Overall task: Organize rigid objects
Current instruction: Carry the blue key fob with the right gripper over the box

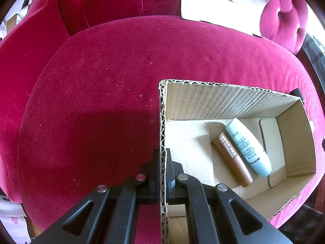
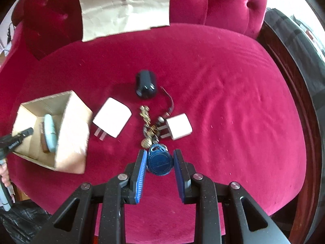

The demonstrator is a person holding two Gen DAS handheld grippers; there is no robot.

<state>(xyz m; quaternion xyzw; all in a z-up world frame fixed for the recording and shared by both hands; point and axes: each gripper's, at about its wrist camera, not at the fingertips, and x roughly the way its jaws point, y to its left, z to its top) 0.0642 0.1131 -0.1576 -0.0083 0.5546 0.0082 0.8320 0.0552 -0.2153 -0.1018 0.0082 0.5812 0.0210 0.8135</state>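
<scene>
Two grippers are at work over a crimson velvet seat [image 2: 233, 109]. On the left, the left gripper [image 1: 162, 162] is clamped tight on the near wall of a cardboard box [image 1: 223, 99], one finger outside and one inside the corrugated edge. Within the box lie a brown tube [image 1: 231, 159] and a pale blue tube [image 1: 248, 147], side by side and touching. In the right wrist view, the same box [image 2: 73, 134] sits at the left of the cushion, with a hand [image 2: 5, 175] at the frame's edge. Just beside it lies a white charger [image 2: 112, 120], then a bunch of keys [image 2: 147, 122], a second white charger [image 2: 178, 126], and a dark mouse [image 2: 145, 86] behind them. The right gripper [image 2: 159, 162] grasps a blue fob [image 2: 159, 160] between its blue pads [image 2: 141, 174], jaws narrowly parted around it. Behind, a paper sheet [image 2: 126, 6] leans on the tufted backrest [image 2: 223, 2].
</scene>
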